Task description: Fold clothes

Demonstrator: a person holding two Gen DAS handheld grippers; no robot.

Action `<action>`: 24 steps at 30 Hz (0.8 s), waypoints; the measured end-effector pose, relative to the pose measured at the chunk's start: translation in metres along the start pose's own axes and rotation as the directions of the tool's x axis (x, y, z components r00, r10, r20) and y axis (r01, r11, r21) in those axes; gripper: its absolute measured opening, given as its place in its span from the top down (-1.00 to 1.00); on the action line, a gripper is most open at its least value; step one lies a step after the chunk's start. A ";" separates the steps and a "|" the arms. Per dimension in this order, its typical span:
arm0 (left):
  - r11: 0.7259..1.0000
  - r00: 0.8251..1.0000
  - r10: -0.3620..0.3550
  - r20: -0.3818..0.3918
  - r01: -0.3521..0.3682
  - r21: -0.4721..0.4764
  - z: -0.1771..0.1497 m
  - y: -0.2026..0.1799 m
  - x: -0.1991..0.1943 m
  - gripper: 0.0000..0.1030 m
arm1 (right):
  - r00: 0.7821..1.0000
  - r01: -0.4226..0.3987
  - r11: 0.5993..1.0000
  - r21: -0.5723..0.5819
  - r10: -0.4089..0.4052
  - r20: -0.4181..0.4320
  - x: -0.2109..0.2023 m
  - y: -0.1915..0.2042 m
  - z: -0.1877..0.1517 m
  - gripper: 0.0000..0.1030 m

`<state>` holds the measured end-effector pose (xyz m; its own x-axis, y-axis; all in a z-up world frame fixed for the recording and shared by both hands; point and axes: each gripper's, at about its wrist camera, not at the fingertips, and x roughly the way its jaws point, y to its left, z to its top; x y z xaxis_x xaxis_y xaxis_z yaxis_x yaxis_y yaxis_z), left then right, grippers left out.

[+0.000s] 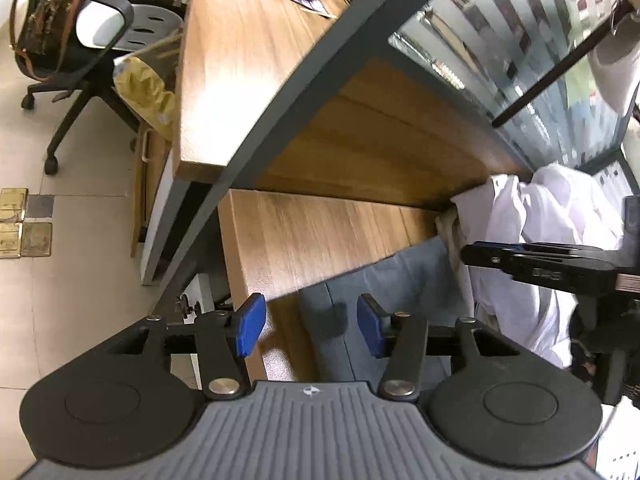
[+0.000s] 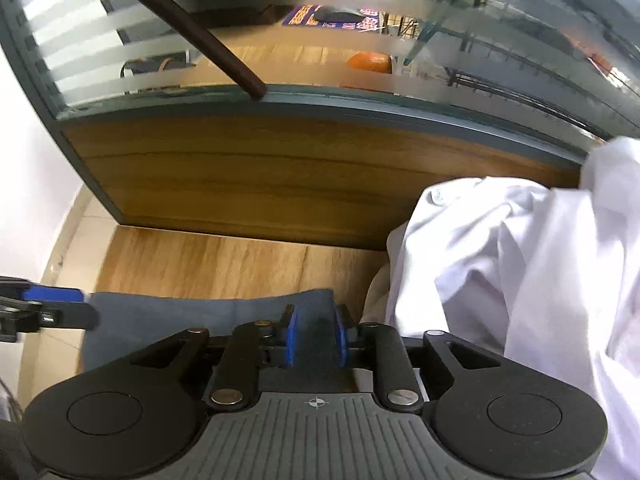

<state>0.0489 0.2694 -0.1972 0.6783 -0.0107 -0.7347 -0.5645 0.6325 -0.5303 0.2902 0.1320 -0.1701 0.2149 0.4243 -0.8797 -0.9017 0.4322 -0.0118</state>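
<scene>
1. I am holding the left tongs (image 1: 310, 330) spread over the left edge of the grey-blue garment (image 1: 404, 276), with nothing pinched between the blue pads (image 1: 250, 330).
2. That garment is lying flat on the wooden tabletop (image 1: 320, 232), close to its front edge, looking already folded into a neat rectangle.
3. I am keeping the right tongs (image 2: 316, 340) parted a little over the garment's right edge; the pads are sitting near the cloth but not pinching it, as far as I can tell.
4. Further right, a white garment (image 2: 520, 264) is lying crumpled against the wooden partition (image 2: 300, 176).
5. I am judging that this fold is just finished; next I need to reach right for the white one.
6. I am counting two tongs, one grey-blue garment and one white garment.
</scene>
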 end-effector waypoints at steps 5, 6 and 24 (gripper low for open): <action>0.998 1.000 -0.019 0.004 0.019 0.062 -0.001 -0.011 0.011 0.02 | 1.000 -0.010 0.998 0.062 0.009 0.013 -0.025 0.015 -0.016 0.48; 0.997 1.000 -0.021 0.002 0.021 0.076 -0.002 -0.015 0.015 0.02 | 1.000 -0.008 0.997 0.079 0.006 0.016 -0.031 0.016 -0.019 0.44; 0.708 0.952 -0.306 -0.028 0.247 0.662 -0.053 -0.143 -0.024 0.74 | 0.994 -0.023 0.859 0.512 -0.035 0.103 -0.132 -0.013 -0.096 0.07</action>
<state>0.0885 0.1380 -0.1257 0.8048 -0.2258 -0.5488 0.0797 0.9575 -0.2771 0.2373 -0.0060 -0.0999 0.2842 0.4889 -0.8248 -0.5868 0.7690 0.2536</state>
